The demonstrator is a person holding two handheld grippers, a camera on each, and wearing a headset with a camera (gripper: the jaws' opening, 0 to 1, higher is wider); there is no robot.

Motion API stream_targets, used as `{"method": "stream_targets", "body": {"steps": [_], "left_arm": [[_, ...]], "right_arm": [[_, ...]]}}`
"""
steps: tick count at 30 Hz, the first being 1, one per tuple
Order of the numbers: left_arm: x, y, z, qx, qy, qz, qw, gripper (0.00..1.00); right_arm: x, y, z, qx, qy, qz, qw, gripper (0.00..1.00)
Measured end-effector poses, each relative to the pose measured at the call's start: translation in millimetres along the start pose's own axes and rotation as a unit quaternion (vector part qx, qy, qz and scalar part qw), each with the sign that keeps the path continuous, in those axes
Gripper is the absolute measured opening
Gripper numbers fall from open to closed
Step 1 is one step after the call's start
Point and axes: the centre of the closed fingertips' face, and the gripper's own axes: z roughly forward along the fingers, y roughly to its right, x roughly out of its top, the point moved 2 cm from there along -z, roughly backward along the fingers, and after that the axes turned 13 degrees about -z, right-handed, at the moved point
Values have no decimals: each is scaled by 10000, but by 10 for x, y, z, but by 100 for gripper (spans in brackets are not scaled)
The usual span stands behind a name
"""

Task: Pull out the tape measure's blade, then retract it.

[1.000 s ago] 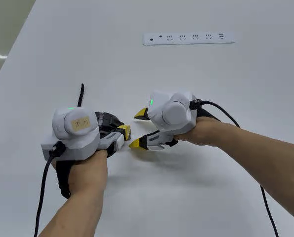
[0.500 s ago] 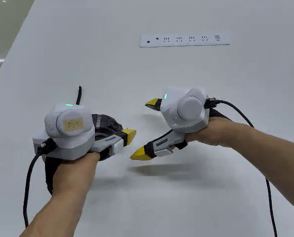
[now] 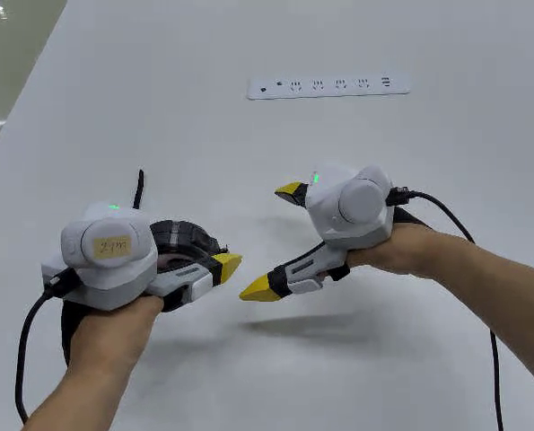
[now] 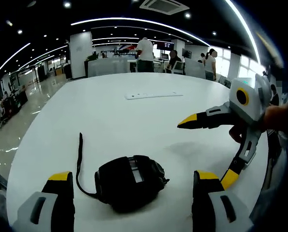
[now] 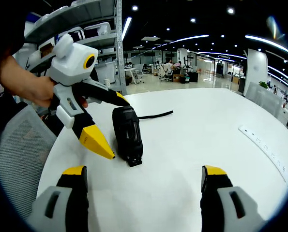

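Note:
The black tape measure (image 3: 184,241) lies on the white table, its blade not drawn out, with its black wrist strap (image 3: 140,186) trailing away. My left gripper (image 3: 205,254) is open, one jaw on each side of the tape measure (image 4: 131,182) without clamping it. My right gripper (image 3: 275,240) is open wide a little to the right, its yellow tips pointing at the tape measure (image 5: 128,129) but apart from it. From the right gripper view, the left gripper (image 5: 107,126) straddles the case.
A white power strip (image 3: 328,85) lies at the far side of the table. Gripper cables trail back toward me on both sides. The table's left edge and the floor show at the far left. People and desks stand in the background beyond the table.
The right gripper has drawn back to the right, away from the tape measure, and its jaws have spread wider. The left gripper has stayed around the tape measure.

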Motion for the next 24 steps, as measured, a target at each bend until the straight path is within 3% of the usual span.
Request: {"method": "stream_targets", "body": {"steps": [13, 24], "left_arm": [[-13, 66, -11, -399, 39, 236, 9989, 100], [8, 142, -53, -819, 104, 473, 9955, 100]], "right_arm": [[-26, -7, -202, -140, 16, 81, 9999, 100], [-111, 19, -495, -513, -4, 290, 9983, 100]]}}
